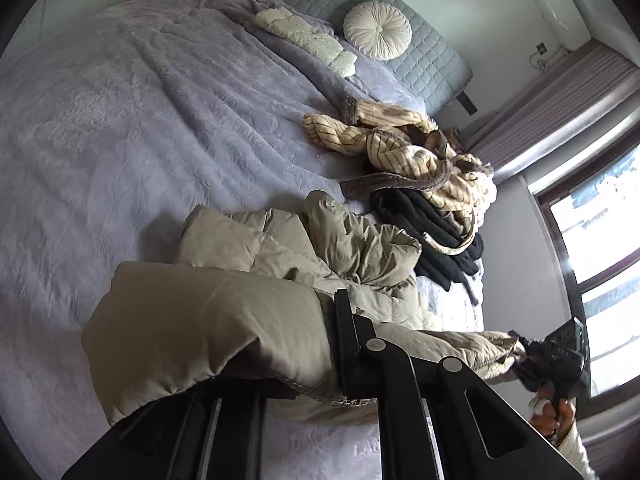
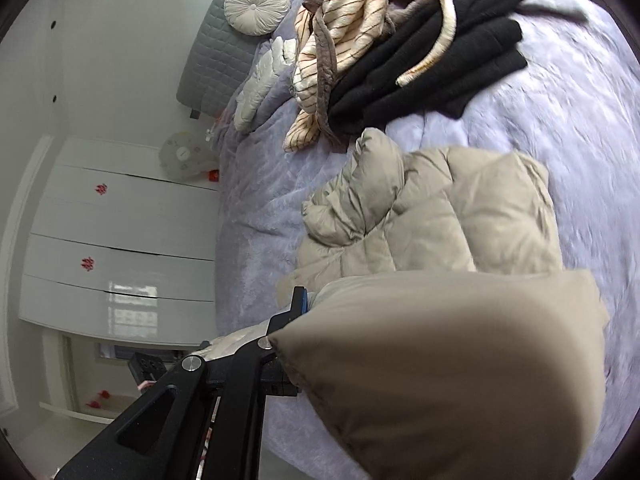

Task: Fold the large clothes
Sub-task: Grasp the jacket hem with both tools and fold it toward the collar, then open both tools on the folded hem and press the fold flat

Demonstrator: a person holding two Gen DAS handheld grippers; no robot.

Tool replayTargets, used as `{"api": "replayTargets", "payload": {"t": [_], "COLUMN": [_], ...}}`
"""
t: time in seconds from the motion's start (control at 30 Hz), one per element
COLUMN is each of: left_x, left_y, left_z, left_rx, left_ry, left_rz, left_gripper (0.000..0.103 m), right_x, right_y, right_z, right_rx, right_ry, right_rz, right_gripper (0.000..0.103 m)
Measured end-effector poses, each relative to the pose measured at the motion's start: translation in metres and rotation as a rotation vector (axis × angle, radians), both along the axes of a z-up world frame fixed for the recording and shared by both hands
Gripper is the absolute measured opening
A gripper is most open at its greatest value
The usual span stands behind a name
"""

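**Both tongs pinching the beige puffer jacket above the bed**

I have the beige puffer jacket (image 1: 224, 320) lifted by one edge, and the rest of it (image 2: 440, 216) lies crumpled on the lilac bedspread (image 1: 120, 140), quilted panels bunched up near the middle of the bed. My left gripper (image 1: 344, 344) is pressed together on a fold of the jacket's fabric, which drapes over the jaws and hides most of one finger. My right gripper (image 2: 296, 320) is likewise clamped on the jacket edge; a big swell of beige cloth fills the lower right of that view and covers the far finger. From the left wrist view I can see the right gripper (image 1: 552, 356) off to the side, with the jacket's hem stretched between the two tools and a hand (image 1: 556, 416) gripping its handle.

Beyond the jacket, near the bed's edge, sits a heap of other clothes: a cream striped garment (image 1: 400, 144) lying on top of a black knit garment (image 1: 436, 232). Further up the bed there is a white fluffy item (image 1: 304, 36) and a round pleated cushion (image 1: 378, 30) leaning on the grey quilted headboard (image 1: 408, 52). A window (image 1: 600, 240) stands past the bed on one side, white wardrobe doors (image 2: 120, 240) on the other
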State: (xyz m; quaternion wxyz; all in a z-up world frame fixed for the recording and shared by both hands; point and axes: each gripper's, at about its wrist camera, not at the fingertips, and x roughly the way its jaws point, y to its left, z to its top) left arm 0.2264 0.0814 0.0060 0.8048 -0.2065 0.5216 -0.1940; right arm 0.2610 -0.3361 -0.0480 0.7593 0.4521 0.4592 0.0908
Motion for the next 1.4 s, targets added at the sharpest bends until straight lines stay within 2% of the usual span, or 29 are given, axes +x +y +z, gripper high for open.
{"api": "replayTargets", "payload": {"t": [0.23, 0.37, 0.53, 0.67, 0.77, 0.8, 0.83, 0.87, 0.9, 0.93, 1.0, 1.03, 1.07, 1.1, 1.13, 1.2, 1.23, 1.27, 1.33, 1.4], "left_x": [0.082, 0.111, 0.131, 0.132, 0.127, 0.125, 0.123, 0.12, 0.117, 0.116, 0.116, 0.116, 0.115, 0.114, 0.112, 0.105, 0.103, 0.101, 0.1, 0.105], "left_y": [-0.021, -0.037, -0.048, -0.054, -0.057, -0.057, -0.057, -0.057, -0.057, -0.057, -0.058, -0.056, -0.055, -0.053, -0.051, -0.047, -0.046, -0.046, -0.05, -0.056], "left_z": [-0.069, -0.112, -0.149, -0.153, -0.14, -0.135, -0.129, -0.121, -0.113, -0.105, -0.103, -0.103, -0.102, -0.101, -0.101, -0.098, -0.097, -0.096, -0.098, -0.1], "left_rx": [0.046, 0.07, 0.116, 0.158, 0.193, 0.198, 0.201, 0.24, 0.296, 0.328, 0.361, 0.379, 0.394, 0.398, 0.398, 0.406, 0.411, 0.413, 0.421, 0.426], "left_ry": [0.131, 0.177, 0.205, 0.198, 0.173, 0.162, 0.148, 0.12, 0.075, 0.035, 0.028, 0.028, 0.023, 0.016, 0.009, -0.014, -0.026, -0.041, -0.049, -0.049], "left_rz": [-0.066, -0.081, -0.053, -0.063, -0.089, -0.099, -0.109, -0.105, -0.082, -0.091, -0.099, -0.088, -0.077, -0.071, -0.064, -0.039, -0.034, -0.042, -0.071, -0.081], "left_gripper": [0.014, 0.014, 0.02, 0.02, 0.021, 0.032, 0.069, 0.092, 0.102, 0.102, 0.102, 0.102, 0.102, 0.102, 0.102, 0.102, 0.097, 0.092, 0.075, 0.068], "right_x": [0.064, 0.091, 0.105, 0.107, 0.104, 0.103, 0.102, 0.101, 0.099, 0.098, 0.095, 0.092, 0.089, 0.086, 0.081, 0.073, 0.067, 0.061, 0.053, 0.044], "right_y": [-0.007, -0.017, -0.028, -0.031, -0.033, -0.033, -0.034, -0.035, -0.037, -0.038, -0.041, -0.043, -0.046, -0.048, -0.051, -0.055, -0.057, -0.058, -0.06, -0.064], "right_z": [-0.044, -0.087, -0.131, -0.136, -0.126, -0.124, -0.121, -0.119, -0.118, -0.116, -0.112, -0.109, -0.103, -0.1, -0.093, -0.084, -0.079, -0.075, -0.076, -0.077], "right_rx": [-0.057, -0.075, -0.029, -0.028, -0.047, -0.052, -0.057, -0.06, -0.064, -0.066, -0.072, -0.08, -0.093, -0.107, -0.132, -0.177, -0.207, -0.251, -0.33, -0.405], "right_ry": [0.131, 0.211, 0.257, 0.25, 0.226, 0.221, 0.214, 0.209, 0.207, 0.206, 0.201, 0.195, 0.181, 0.167, 0.151, 0.139, 0.139, 0.148, 0.188, 0.21], "right_rz": [-0.022, -0.058, -0.097, -0.106, -0.093, -0.088, -0.081, -0.079, -0.078, -0.081, -0.093, -0.102, -0.116, -0.126, -0.137, -0.14, -0.141, -0.141, -0.135, -0.163], "right_gripper": [0.009, 0.009, 0.011, 0.013, 0.016, 0.017, 0.018, 0.021, 0.022, 0.024, 0.033, 0.044, 0.061, 0.069, 0.072, 0.072, 0.069, 0.048, 0.019, 0.018]}}
